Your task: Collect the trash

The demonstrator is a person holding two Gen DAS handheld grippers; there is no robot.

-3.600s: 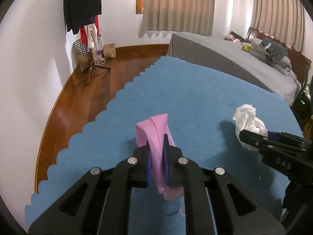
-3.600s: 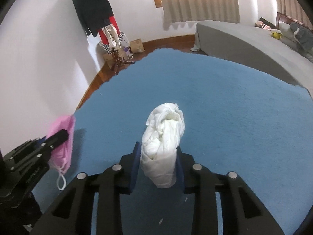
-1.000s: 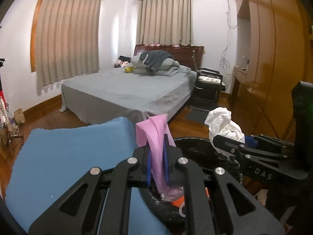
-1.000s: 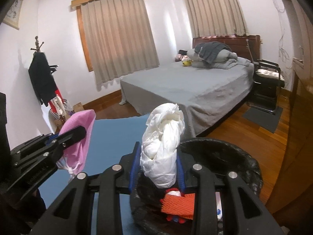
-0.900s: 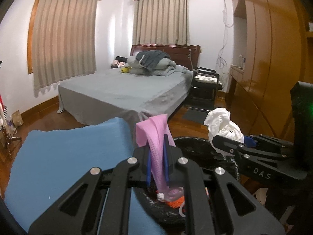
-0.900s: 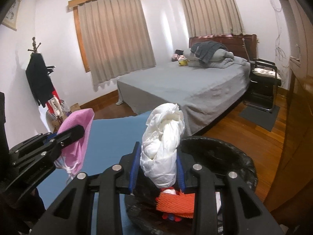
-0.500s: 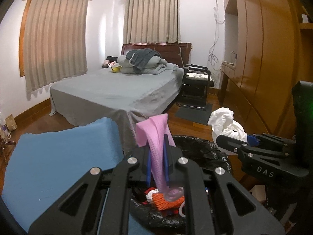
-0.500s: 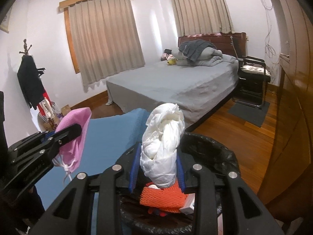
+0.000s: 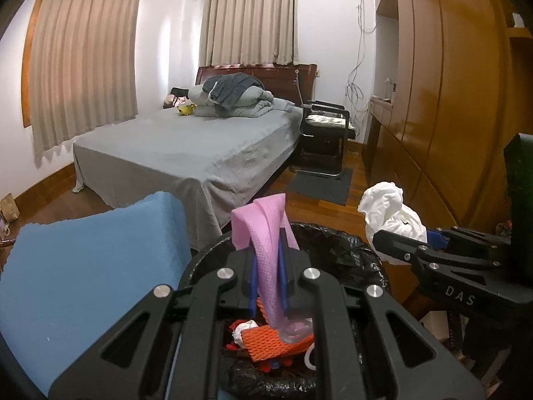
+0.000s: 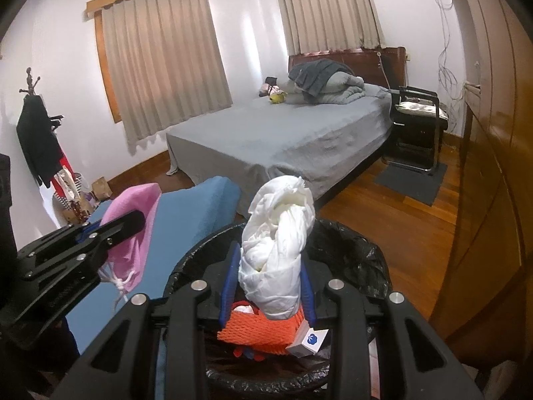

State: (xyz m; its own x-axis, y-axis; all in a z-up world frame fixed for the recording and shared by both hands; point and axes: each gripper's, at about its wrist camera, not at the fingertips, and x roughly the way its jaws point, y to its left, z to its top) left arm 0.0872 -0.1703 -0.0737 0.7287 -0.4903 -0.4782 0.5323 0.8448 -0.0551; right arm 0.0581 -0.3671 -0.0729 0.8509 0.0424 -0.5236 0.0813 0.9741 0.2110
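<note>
Over the lined bin (image 10: 353, 250): mesh pink mask (image 9: 266, 253) clamped; crumpled tissue (image 10: 279, 250) clamped.

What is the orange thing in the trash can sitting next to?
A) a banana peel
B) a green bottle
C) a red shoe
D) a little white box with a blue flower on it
D: in the right wrist view the orange foam net lies in the black-lined trash can with a small white box bearing a blue flower mark right beside it.
</note>
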